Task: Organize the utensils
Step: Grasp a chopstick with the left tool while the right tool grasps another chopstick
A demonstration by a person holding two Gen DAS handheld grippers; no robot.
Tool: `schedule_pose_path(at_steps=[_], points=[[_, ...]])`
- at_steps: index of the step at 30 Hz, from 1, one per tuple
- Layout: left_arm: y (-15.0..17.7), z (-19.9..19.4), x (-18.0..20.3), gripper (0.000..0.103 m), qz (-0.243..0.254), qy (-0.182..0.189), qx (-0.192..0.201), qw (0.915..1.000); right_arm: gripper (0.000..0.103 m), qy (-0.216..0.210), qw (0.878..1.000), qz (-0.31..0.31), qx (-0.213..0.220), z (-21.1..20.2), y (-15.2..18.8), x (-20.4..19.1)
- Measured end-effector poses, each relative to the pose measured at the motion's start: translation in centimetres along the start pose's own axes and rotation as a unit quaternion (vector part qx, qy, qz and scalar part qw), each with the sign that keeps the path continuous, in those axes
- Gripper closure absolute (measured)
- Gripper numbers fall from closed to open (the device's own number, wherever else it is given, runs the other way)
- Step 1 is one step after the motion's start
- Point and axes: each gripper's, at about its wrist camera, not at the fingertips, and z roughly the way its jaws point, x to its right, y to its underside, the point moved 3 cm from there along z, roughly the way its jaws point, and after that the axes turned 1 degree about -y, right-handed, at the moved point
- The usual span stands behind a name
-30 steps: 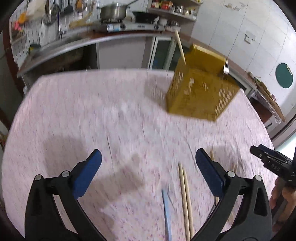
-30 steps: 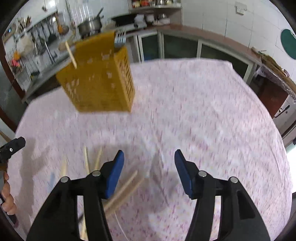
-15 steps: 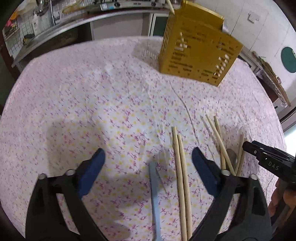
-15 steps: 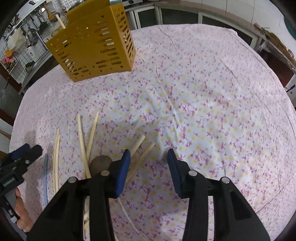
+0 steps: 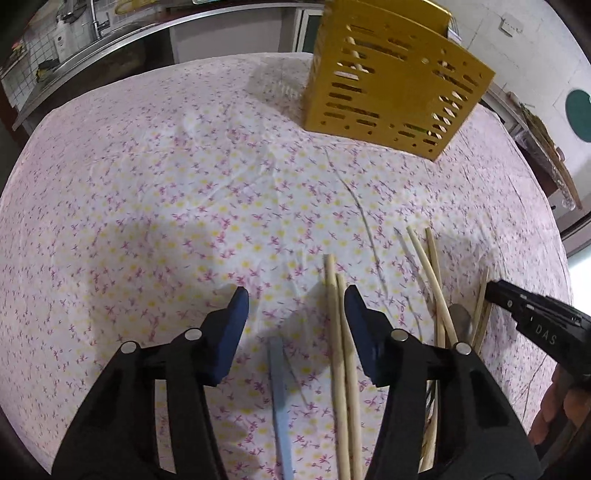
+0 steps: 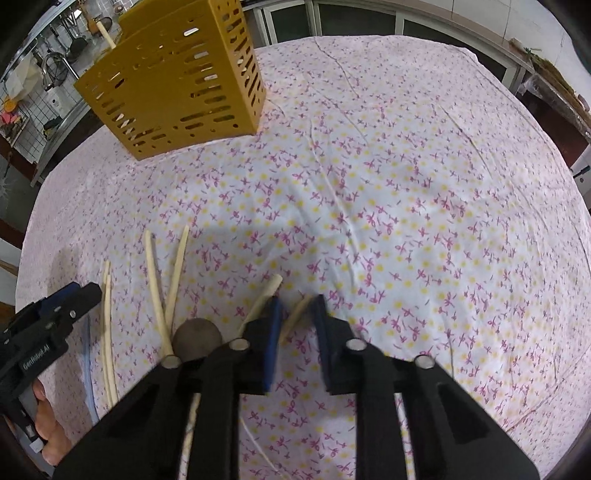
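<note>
Bamboo chopstick (image 6: 295, 314) is lying lengthwise between my right gripper (image 6: 295, 308) jaws, which are closing; my left gripper (image 5: 295, 295), half-wide and narrowing, is straddling a chopstick pair (image 5: 341, 350).

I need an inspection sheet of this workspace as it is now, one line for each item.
Surface: table under a floral cloth, wrinkled.
Job's things: yellow slotted holder standing at the far side; wooden chopsticks loose on the cloth; a blue utensil; a dark spoon bowl.
Clutter: nothing seen.
Grippers: left tongs closing around two chopsticks and the blue utensil, pads not touching; right tongs closing around one chopstick.
Cables: nothing seen.
Surroundings: kitchen counter with sink, tiled wall.
</note>
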Motion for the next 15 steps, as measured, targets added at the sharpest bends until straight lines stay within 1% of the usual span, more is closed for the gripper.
schedule_pose_path(at_steps=[2, 6, 8, 9, 15], points=[[0.0, 0.2, 0.4, 0.052, 0.003, -0.004, -0.002, 1.0, 0.088, 0.0, 1.0, -0.006, 0.003, 0.1, -0.2, -0.1], [0.1, 0.6, 0.7, 0.056, 0.006, -0.004, -0.009, 0.9999, 0.091, -0.006, 1.0, -0.008, 0.015, -0.3, -0.7, 0.3], [0.2, 0.7, 0.6, 0.058, 0.006, -0.004, -0.009, 0.9999, 0.094, 0.0, 1.0, -0.011, 0.024, -0.7, -0.7, 0.5], [0.1, 0.8, 0.6, 0.061, 0.006, -0.003, -0.01, 0.9999, 0.094, 0.004, 1.0, -0.013, 0.028, -0.8, -0.8, 0.6], [-0.5, 1.4, 0.8, 0.077, 0.009, -0.005, -0.013, 0.9999, 0.095, -0.006, 0.999, -0.014, 0.031, -0.7, -1.8, 1.2]])
